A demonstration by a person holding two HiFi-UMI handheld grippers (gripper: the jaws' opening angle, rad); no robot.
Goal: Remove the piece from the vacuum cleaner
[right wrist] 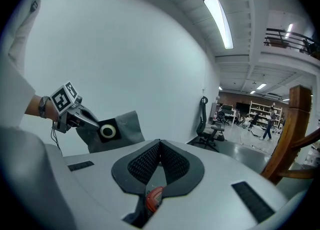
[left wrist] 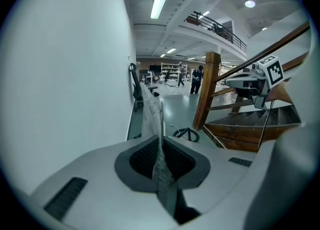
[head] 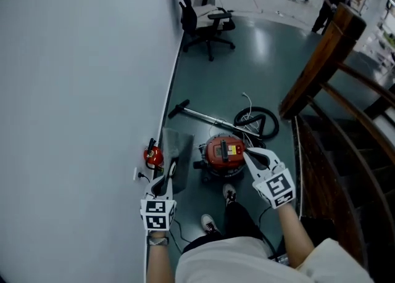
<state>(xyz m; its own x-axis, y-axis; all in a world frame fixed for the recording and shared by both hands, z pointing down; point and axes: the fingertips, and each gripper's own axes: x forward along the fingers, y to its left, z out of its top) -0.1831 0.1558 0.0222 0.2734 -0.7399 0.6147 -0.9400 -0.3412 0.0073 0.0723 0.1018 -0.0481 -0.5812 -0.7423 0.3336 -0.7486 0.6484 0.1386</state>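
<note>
Between the pads of the left gripper (left wrist: 161, 146): the grey dust bag (right wrist: 131, 124), clamped on thin wall, sheet running edge-on up and away from the jaws. In the right gripper view the pinch looks to sit just beside the black collar (right wrist: 107, 132) with its white ring. The rest of the bag stands free beyond the gripper.

Right gripper (right wrist: 159, 149): clenched, pads meeting, nothing in them. It's well apart to the left one's right.

Well below both grippers, on the floor (head: 265, 47): red vacuum cleaner (head: 223, 152), with its hose (head: 256, 123) and wand (head: 200, 115) just past it. The bag is clear of the machine and not touching it, so I'd call the removal itself done. What's left is parking the bag somewhere.

Handling, my read:
- The bag looks light and limp, fabric-like, and likely sags under its own weight.
- The collar is the only stiff part, so that's the place to hold.
- A thin-wall grip elsewhere could slip or tear.
- If it's loaded, tipping the ring downward would probably spill dust.
- Keep the ring up, and put the right gripper on the opposite collar edge if the bag swings.
</note>
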